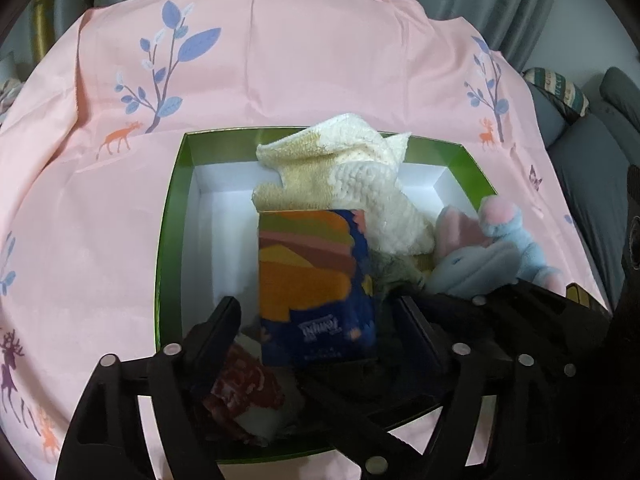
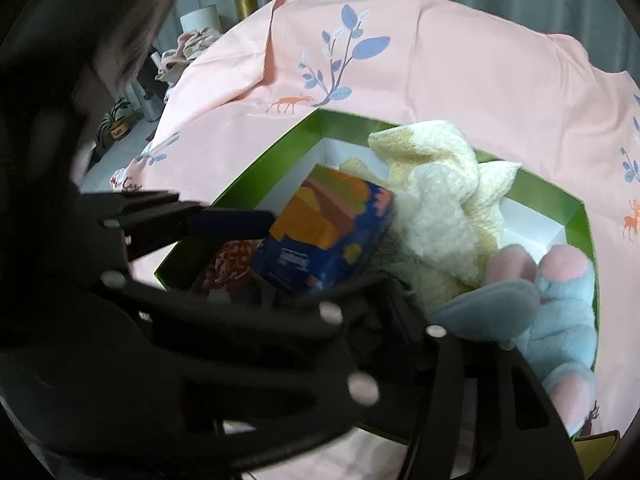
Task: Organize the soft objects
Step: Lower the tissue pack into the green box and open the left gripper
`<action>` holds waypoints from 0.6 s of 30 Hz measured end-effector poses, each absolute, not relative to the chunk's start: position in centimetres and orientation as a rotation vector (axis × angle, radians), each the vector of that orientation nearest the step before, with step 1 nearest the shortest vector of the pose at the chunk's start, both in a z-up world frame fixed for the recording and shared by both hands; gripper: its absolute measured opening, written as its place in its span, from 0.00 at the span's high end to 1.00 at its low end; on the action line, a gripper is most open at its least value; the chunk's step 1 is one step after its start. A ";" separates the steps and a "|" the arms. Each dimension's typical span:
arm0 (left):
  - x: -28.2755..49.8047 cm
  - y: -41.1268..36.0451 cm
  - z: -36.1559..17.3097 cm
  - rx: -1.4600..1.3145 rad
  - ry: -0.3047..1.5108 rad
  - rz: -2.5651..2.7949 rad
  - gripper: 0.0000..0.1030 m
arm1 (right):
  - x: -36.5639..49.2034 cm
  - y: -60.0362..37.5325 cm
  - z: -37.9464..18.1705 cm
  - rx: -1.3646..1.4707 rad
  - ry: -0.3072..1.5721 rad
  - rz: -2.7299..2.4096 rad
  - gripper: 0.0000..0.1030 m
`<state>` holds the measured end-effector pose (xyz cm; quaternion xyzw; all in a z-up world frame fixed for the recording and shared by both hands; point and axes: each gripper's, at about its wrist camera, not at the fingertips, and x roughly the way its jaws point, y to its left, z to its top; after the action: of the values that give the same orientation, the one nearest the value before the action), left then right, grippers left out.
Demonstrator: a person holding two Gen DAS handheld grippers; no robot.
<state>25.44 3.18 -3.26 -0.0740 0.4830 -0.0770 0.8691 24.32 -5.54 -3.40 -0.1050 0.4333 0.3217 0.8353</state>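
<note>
The left gripper (image 1: 320, 320) stands spread apart, its black fingers (image 1: 224, 320) flanking the near end of a dark blue tissue pack with orange and brown stripes (image 1: 312, 276) without pressing on it; the pack is released. The right gripper (image 2: 320, 264) sits beside it with its jaws also parted, nothing pinched between them. The tissue pack lies inside a shallow green-walled cardboard box with a white floor (image 1: 176, 216), leaning towards a crumpled cream and pale yellow fluffy towel (image 1: 360, 176) that rises over the far rim. Just beside the towel, at the right end, rests a light blue and pink plush toy (image 1: 496, 248). A red and white patterned cloth (image 1: 244, 392) lies in the near corner under the left gripper. The box sits on a pink sheet printed with blue leaves and deer (image 1: 280, 60), which covers the table.
</note>
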 end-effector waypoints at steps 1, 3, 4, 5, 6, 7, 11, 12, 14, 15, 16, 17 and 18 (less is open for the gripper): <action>25.4 3.2 -3.3 -0.153 1.010 -0.156 0.22 | 24.3 -5.8 -3.3 -0.211 0.918 0.683 0.37; 25.3 3.1 -3.1 -0.147 1.009 -0.145 0.22 | 24.2 -6.1 -3.2 -0.201 0.917 0.682 0.37; 25.2 3.0 -3.0 -0.142 1.007 -0.140 0.22 | 24.1 -6.3 -3.2 -0.197 0.916 0.679 0.37; 25.0 3.0 -2.8 -0.134 1.002 -0.130 0.21 | 24.0 -6.5 -3.1 -0.191 0.914 0.677 0.37; 24.9 3.0 -2.7 -0.128 0.998 -0.124 0.19 | 24.0 -6.7 -3.0 -0.184 0.913 0.674 0.37; 24.7 2.9 -2.5 -0.121 0.993 -0.119 0.16 | 23.9 -7.0 -2.8 -0.179 0.910 0.671 0.36; 24.0 2.8 -1.5 -0.094 0.960 -0.101 0.12 | 23.7 -8.0 -2.2 -0.159 0.899 0.643 0.29; 23.8 2.8 -1.1 -0.087 0.948 -0.094 0.11 | 23.6 -8.3 -2.0 -0.154 0.896 0.641 0.29; 23.3 2.7 -0.5 -0.068 0.926 -0.082 0.11 | 23.3 -8.9 -1.5 -0.154 0.888 0.619 0.27; 23.2 2.7 -0.3 -0.061 0.918 -0.076 0.11 | 23.2 -9.2 -1.3 -0.157 0.882 0.609 0.26; 23.0 2.7 0.0 -0.053 0.909 -0.069 0.11 | 23.0 -9.5 -1.0 -0.159 0.874 0.599 0.26; 22.8 2.7 0.3 -0.048 0.900 -0.065 0.11 | 22.8 -9.8 -0.7 -0.161 0.867 0.591 0.25; 22.6 2.6 0.6 -0.044 0.892 -0.062 0.11 | 22.7 -10.1 -0.5 -0.161 0.862 0.583 0.23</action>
<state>22.61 2.63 0.62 -0.0212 0.4313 -0.0301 0.9015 22.70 -10.13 -0.45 -0.0769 0.4114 0.2781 0.8646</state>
